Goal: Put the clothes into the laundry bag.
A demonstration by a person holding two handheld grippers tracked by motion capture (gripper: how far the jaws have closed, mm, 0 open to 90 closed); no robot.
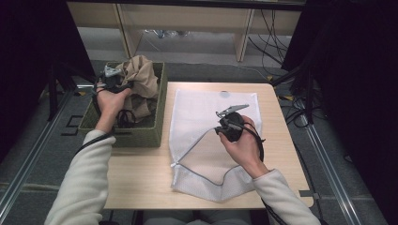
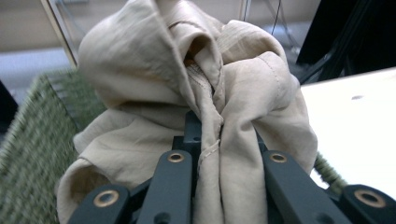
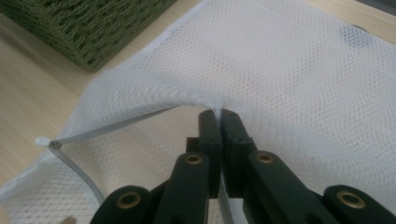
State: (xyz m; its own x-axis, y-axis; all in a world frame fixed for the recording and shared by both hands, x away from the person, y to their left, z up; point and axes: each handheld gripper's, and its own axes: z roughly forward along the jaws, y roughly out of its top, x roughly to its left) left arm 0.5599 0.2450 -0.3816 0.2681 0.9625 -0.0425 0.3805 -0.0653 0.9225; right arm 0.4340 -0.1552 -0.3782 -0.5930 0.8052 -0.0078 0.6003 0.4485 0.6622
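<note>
A: Where's the beige garment [image 2: 187, 84]?
B: Bunched just ahead of the left gripper [image 2: 219, 144], clamped in its jaws, over the green basket [image 1: 159, 117].
A: Handling?
B: Probably soft, light, floppy; grip a thick fold. The right gripper [image 3: 219, 116] pinches the mesh laundry bag [image 3: 299, 70] rim.

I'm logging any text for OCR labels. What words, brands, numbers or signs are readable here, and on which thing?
None can be read.
Beige cloth pinched by the left gripper: plain fabric and seams, no tag in sight.
White mesh bag held by the right gripper: no print.
Green basket and table: no label or mark.
</note>
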